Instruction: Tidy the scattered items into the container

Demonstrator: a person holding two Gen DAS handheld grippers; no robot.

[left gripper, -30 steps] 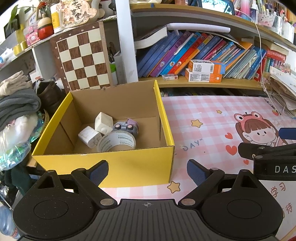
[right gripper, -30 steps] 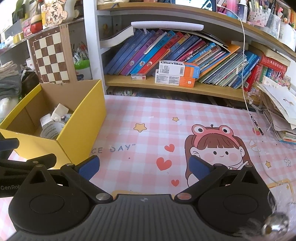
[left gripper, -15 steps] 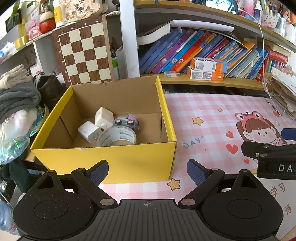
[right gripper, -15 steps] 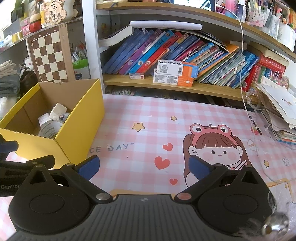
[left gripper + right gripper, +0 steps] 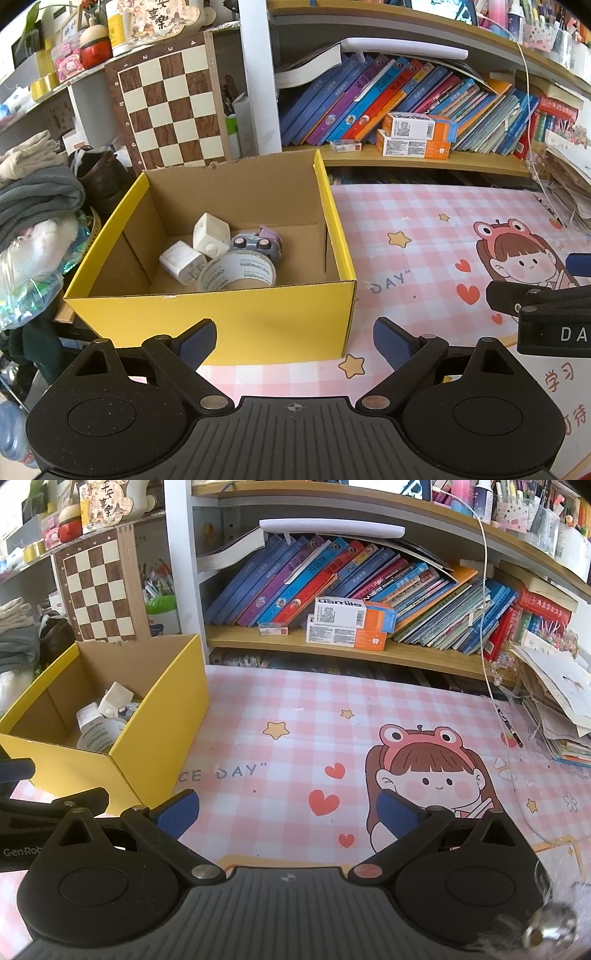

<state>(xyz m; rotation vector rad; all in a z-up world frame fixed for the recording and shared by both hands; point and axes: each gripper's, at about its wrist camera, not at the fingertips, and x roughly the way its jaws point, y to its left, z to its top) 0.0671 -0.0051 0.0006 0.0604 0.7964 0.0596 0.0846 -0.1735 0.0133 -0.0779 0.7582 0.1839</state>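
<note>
In the yellow box (image 5: 221,317), the tape roll (image 5: 236,275) lies tilted.

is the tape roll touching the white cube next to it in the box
Touching: the left wrist view shows the tape roll leaning against the lower white cube, no gap between them.

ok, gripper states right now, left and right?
Left gripper: open, holding nothing.
Right gripper: open, holding nothing.
</note>
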